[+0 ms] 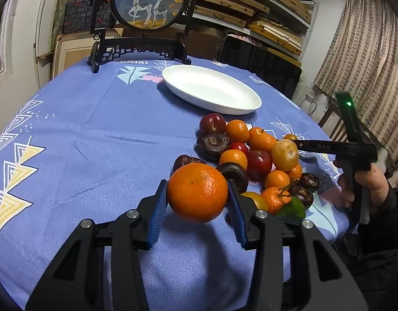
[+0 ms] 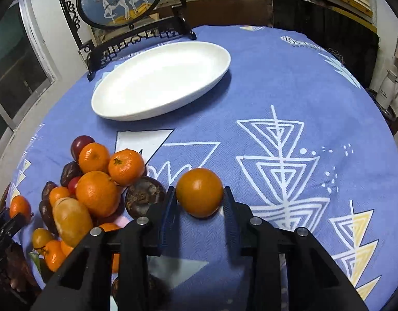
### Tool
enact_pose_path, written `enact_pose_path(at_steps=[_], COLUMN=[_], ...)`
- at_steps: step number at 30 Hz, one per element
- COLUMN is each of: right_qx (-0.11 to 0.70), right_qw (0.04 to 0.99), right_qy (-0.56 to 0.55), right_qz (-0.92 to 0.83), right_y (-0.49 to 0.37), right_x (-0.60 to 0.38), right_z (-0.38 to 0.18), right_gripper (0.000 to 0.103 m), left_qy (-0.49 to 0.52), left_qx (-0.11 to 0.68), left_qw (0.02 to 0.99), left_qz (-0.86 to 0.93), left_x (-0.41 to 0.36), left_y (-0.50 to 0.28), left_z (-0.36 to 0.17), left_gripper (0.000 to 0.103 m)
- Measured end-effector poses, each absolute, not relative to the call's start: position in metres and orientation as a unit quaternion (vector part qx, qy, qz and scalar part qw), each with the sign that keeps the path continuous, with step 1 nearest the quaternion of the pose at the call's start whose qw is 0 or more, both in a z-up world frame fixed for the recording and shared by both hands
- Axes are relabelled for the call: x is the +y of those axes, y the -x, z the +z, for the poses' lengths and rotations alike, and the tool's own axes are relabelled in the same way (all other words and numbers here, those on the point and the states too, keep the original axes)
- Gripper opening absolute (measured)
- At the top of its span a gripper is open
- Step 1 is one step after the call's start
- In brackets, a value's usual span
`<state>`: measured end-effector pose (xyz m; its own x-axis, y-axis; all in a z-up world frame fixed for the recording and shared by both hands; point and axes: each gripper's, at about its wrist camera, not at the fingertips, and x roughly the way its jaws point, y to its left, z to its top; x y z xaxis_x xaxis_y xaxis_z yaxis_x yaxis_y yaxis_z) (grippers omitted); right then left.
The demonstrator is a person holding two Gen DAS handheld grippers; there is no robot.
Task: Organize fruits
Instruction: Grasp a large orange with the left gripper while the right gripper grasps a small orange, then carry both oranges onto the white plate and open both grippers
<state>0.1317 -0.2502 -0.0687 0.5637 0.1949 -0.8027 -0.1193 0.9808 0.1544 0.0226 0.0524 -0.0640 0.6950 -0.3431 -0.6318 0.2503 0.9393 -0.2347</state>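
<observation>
Large orange (image 1: 197,192) clamped between blue pads of left gripper (image 1: 197,207), lifted above the table (image 1: 95,134), its shadow on the blue patterned cloth below. Right gripper (image 2: 199,204) closed on a smaller orange (image 2: 199,192), pads pressing both sides; whether it rests on the cloth or is lifted cannot be told. Fruit pile (image 1: 253,160) of mandarins, red plums, dark wrinkled fruits, a yellowish one, just behind the left gripper, left of the right gripper. White oval plate (image 2: 160,80) beyond the pile, nothing on it. Round deer screen on black stand (image 1: 144,13) at far table edge. Hand (image 1: 364,184) gripping right handle at the right of the left wrist view.
</observation>
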Motion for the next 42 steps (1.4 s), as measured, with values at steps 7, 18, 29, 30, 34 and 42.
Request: enact_pose_path(at_steps=[7, 18, 29, 30, 34, 42], right_qx=[0.42, 0.417, 0.457, 0.44, 0.41, 0.395], right_qw=[0.898, 0.89, 0.874, 0.883, 0.902, 0.908], right_qy=[-0.058, -0.092, -0.103, -0.104, -0.072, -0.054], right_qz=[0.114, 0.162, 0.129, 0.128, 0.112, 0.127], right_y=[-0.111, -0.184, -0.294, -0.288, -0.257, -0.163], right_x=[-0.26, -0.251, -0.24, -0.242, -0.246, -0.26], right_z=[-0.033, 0.002, -0.038, -0.032, -0.016, -0.017], right_gripper=[0.037, 0.037, 0.053, 0.053, 0.056, 0.064], left_qy=[0.058, 0.041, 0.04, 0.048, 0.047, 0.0], left_qx=[0.344, 0.375, 0.437, 0.431, 0.382, 0.37], left_qw=[0.923, 0.907, 0.886, 0.888, 0.911, 0.912], left_qz=[-0.165, -0.19, -0.154, -0.156, -0.147, -0.175], left_x=[0.047, -0.002, -0.029, -0.025, -0.006, 0.02], left_y=[-0.043, -0.164, -0.292, -0.291, -0.253, -0.143], left_z=[-0.045, -0.012, -0.038, -0.035, -0.014, -0.022], left_gripper=[0.044, 0.044, 0.049, 0.053, 0.078, 0.078])
